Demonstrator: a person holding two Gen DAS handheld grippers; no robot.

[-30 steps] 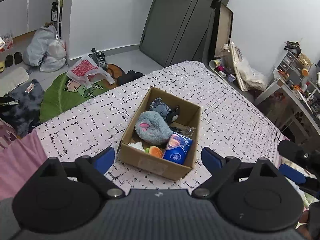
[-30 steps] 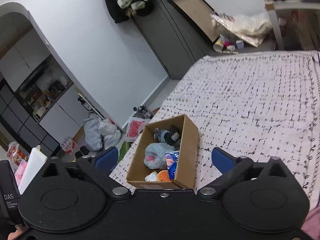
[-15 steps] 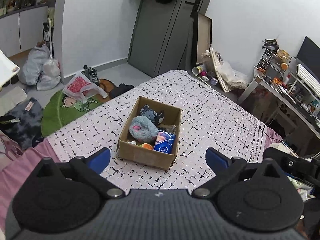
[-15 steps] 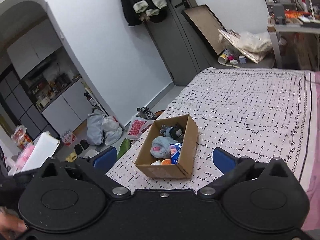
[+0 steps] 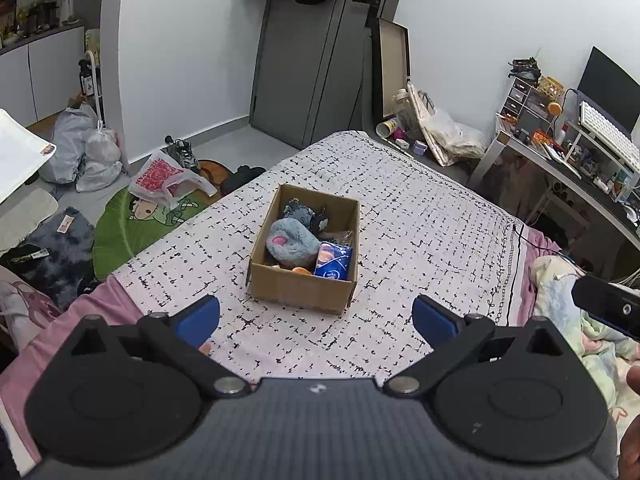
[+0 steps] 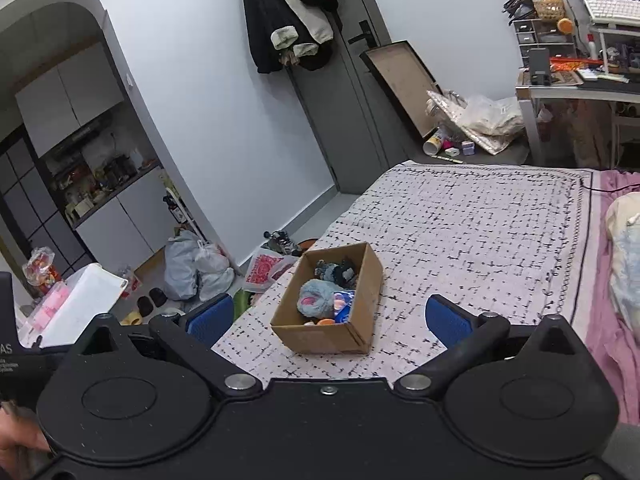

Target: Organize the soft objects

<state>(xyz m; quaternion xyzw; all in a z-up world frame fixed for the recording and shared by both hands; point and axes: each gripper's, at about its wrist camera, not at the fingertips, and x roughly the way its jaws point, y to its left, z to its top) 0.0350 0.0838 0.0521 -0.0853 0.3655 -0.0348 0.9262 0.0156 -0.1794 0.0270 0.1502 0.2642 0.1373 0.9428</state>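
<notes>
A cardboard box [image 5: 298,290] stands on the bed's patterned cover [image 5: 420,240]. In it lie a grey-blue plush toy [image 5: 290,242], a darker plush [image 5: 300,211], a blue packet [image 5: 333,261] and something orange. The box also shows in the right wrist view [image 6: 320,338], with the plush [image 6: 318,299] inside. My left gripper [image 5: 316,316] is open and empty, held well back from and above the box. My right gripper [image 6: 328,316] is open and empty, also back from the box.
Bags [image 5: 86,152], a green mat [image 5: 132,220] and shoes lie on the floor left of the bed. A desk [image 5: 580,168] with clutter stands at the right. Bedding [image 5: 568,304] lies at the bed's right side. A grey door [image 5: 316,64] is beyond.
Both grippers have drawn back and up from the box, which now looks smaller and farther. Both stay open and empty.
</notes>
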